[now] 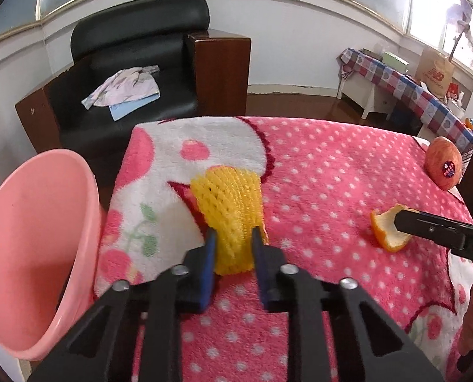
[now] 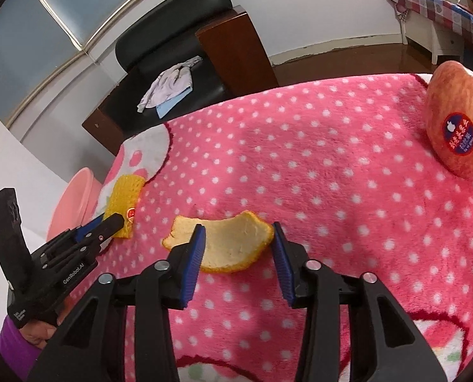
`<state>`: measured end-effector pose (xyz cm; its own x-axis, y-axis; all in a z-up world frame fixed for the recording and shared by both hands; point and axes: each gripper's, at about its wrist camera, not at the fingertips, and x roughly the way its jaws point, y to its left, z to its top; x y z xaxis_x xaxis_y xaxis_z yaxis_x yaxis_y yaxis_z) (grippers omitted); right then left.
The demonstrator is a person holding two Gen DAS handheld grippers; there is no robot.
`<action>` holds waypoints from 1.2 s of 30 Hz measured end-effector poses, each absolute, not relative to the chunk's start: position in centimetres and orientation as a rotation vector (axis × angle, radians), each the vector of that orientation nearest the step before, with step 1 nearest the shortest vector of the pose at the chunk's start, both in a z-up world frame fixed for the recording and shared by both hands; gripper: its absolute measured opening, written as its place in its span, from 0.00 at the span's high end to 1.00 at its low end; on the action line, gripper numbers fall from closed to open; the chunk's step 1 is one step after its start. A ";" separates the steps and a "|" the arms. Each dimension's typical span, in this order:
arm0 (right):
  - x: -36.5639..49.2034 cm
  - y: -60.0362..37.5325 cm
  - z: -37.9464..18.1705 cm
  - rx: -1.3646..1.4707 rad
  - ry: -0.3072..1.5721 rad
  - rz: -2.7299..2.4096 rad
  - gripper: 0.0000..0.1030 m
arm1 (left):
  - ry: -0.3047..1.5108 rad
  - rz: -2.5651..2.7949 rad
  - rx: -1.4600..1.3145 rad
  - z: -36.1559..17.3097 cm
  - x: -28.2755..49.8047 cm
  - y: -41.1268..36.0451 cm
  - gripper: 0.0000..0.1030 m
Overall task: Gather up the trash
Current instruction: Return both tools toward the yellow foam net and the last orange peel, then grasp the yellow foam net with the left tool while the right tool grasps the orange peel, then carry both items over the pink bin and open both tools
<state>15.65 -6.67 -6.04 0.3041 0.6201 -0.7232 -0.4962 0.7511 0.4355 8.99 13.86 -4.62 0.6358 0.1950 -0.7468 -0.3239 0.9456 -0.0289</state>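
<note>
— What's the worktop like?
— Covered by a fluffy pink polka-dot blanket (image 2: pixel 316 165); black leather armchair (image 1: pixel 134 73) behind, a smooth pink plastic bin (image 1: pixel 35 238) at the edge.
— And the trash?
— The left gripper (image 1: pixel 231 238) has its fingers clenched on a yellow foam net (image 1: pixel 230 210). The right gripper (image 2: pixel 238 232) stands spread around a curved orange peel (image 2: pixel 226 245). An apple (image 2: pixel 456 127) sits far off.

Right gripper (image 2: pixel 238 227) straddles orange peel (image 2: pixel 226 245), seemingly unclamped.
</note>
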 end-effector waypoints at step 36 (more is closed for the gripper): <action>9.3 2.3 4.5 0.140 0.831 0.977 0.94 | 0.551 0.449 -0.134 5.2 -4.9 17.4 0.91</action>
